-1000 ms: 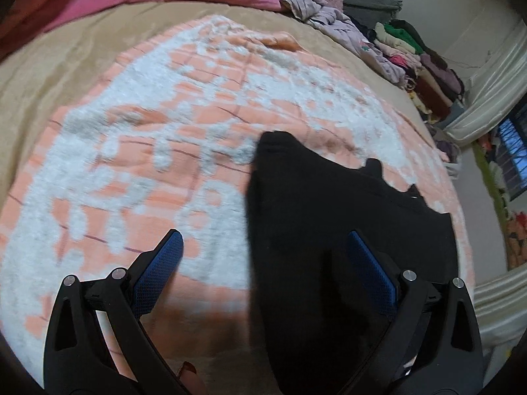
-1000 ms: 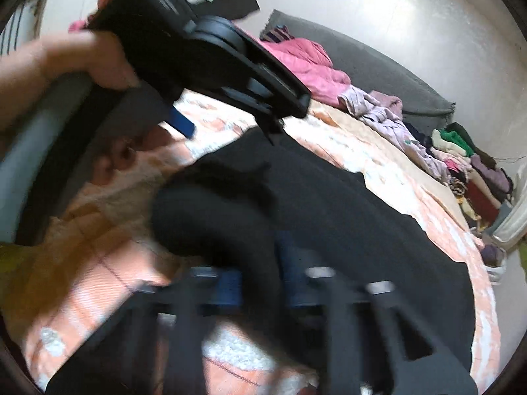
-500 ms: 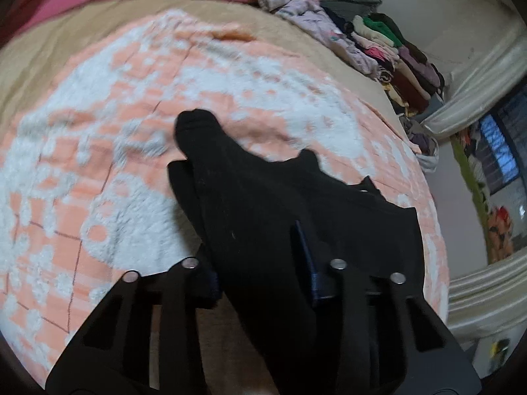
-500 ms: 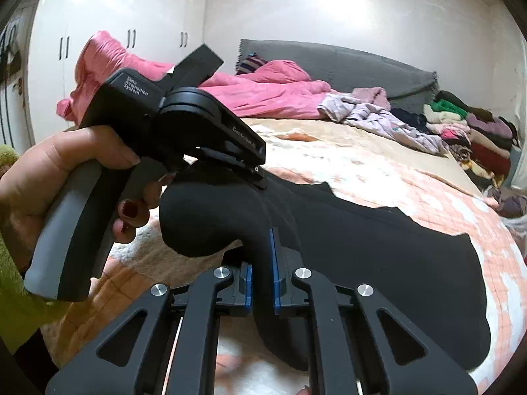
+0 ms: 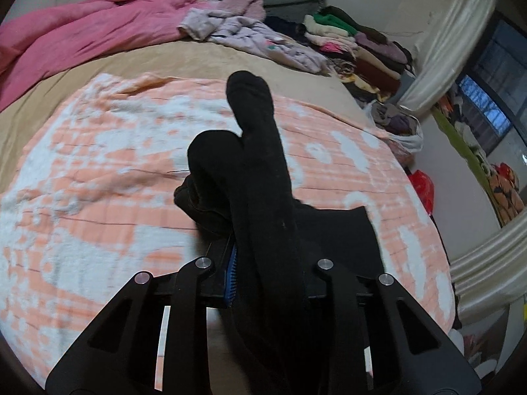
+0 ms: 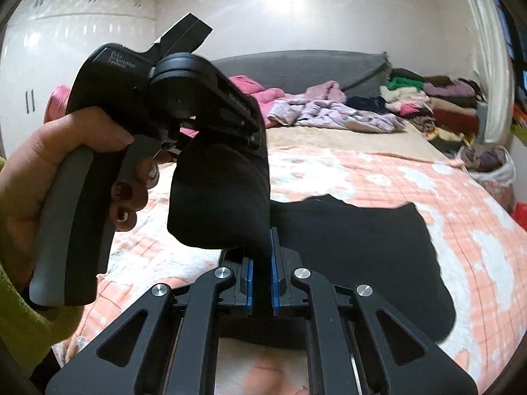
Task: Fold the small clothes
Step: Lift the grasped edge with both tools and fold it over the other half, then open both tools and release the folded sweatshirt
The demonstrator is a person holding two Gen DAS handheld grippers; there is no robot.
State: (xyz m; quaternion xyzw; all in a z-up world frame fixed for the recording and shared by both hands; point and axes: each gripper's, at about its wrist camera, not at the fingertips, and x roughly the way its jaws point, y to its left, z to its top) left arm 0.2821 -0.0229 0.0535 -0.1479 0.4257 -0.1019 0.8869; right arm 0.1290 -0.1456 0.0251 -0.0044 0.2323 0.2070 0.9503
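A black garment (image 5: 263, 197) is lifted at one end above an orange-and-white blanket (image 5: 98, 197) on the bed. My left gripper (image 5: 260, 273) is shut on a fold of it; the cloth bulges up over the fingers and hides the right pad. My right gripper (image 6: 262, 283) is shut on the same black garment (image 6: 224, 197) close by. The rest of the garment (image 6: 362, 256) lies flat on the blanket (image 6: 477, 247). The left gripper's body (image 6: 164, 105), held in a hand, is just left of the right one.
A pink quilt (image 5: 82, 29) and loose lilac clothes (image 5: 257, 36) lie at the bed's far end. Stacked folded clothes (image 5: 362, 49) sit at the far right. A bag of clothes (image 5: 395, 121) and a curtain (image 5: 438, 42) are past the bed's right edge.
The left gripper went from open above the garment to shut on it. Both grippers have raised the garment's end higher off the blanket, and the views have tilted up.
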